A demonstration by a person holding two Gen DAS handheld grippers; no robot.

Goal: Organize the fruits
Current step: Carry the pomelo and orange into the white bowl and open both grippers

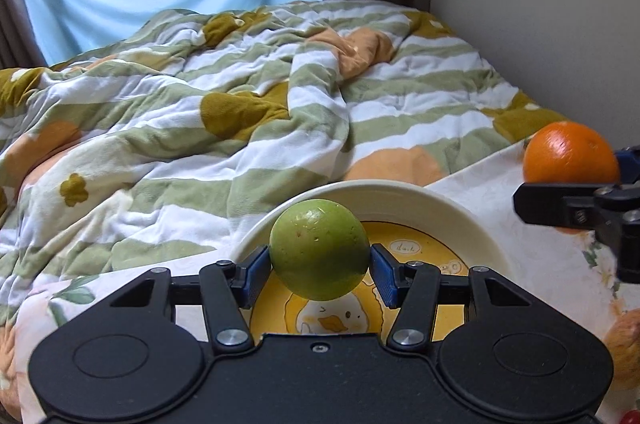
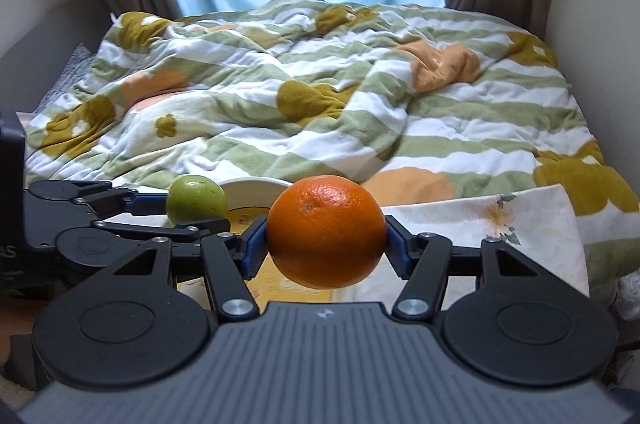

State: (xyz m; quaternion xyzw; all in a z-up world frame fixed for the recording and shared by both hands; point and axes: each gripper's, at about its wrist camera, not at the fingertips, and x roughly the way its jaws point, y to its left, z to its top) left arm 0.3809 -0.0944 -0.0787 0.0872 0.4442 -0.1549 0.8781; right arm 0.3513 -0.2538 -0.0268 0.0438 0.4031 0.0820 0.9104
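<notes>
Two fruits are up in your grippers: your left gripper clamps the green fruit above the cream bowl, near its left rim, and your right gripper grips the orange just right of that bowl, over the floral cloth.

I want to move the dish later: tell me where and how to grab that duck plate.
Grip the plate's raised cream rim, coming from the near side with one finger over and one under. It lies flat on the cloth, so only the upturned edge offers a hold.
</notes>
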